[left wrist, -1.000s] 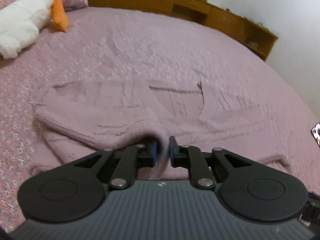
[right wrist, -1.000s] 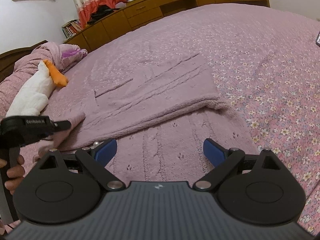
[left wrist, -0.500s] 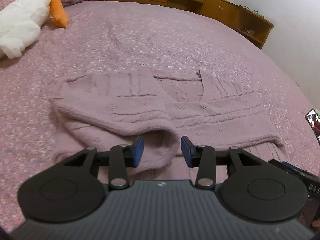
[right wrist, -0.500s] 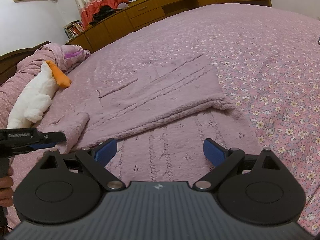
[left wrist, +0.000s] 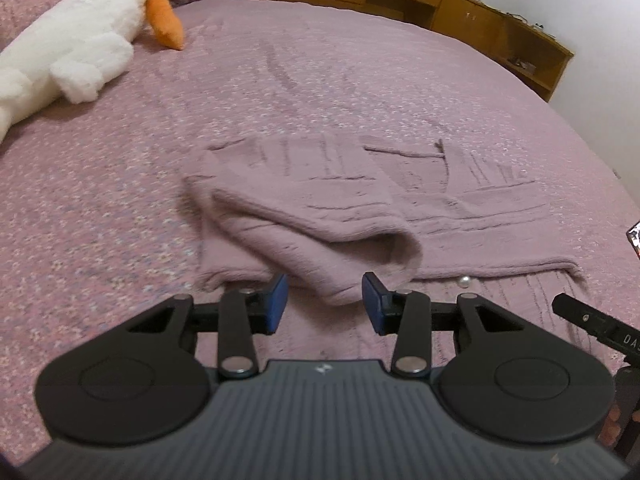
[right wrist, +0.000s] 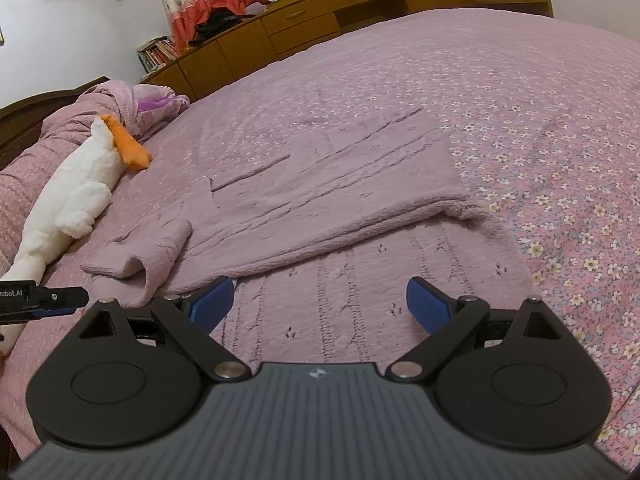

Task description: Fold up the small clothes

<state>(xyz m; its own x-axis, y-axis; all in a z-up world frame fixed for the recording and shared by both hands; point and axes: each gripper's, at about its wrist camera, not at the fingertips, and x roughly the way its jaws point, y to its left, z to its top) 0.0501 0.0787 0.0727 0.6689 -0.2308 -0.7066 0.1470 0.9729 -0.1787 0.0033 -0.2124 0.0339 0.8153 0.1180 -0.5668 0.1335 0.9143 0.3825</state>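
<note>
A mauve knit sweater [left wrist: 460,208] lies on the pink floral bedspread [left wrist: 120,184], partly folded. Its left sleeve [left wrist: 320,236] is laid across the body, with the cuff end just beyond my left gripper [left wrist: 324,304]. That gripper is open, its blue pads [left wrist: 276,300] apart and touching nothing. In the right wrist view the same sweater [right wrist: 340,200] spreads ahead and the folded sleeve [right wrist: 148,248] sits at the left. My right gripper [right wrist: 320,304] is wide open above the sweater's lower part, holding nothing. The tip of the left gripper [right wrist: 44,300] shows at the left edge.
A white plush duck with an orange bill [left wrist: 80,48] lies at the pillow end, also seen as the duck [right wrist: 76,192] in the right wrist view. Wooden cabinets [right wrist: 320,28] line the far side of the bed. A small dark object [left wrist: 634,238] sits at the right edge.
My left gripper went from shut on the sleeve to open, letting the sleeve rest on the sweater, and drew back from it. The right gripper stayed where it was, open.
</note>
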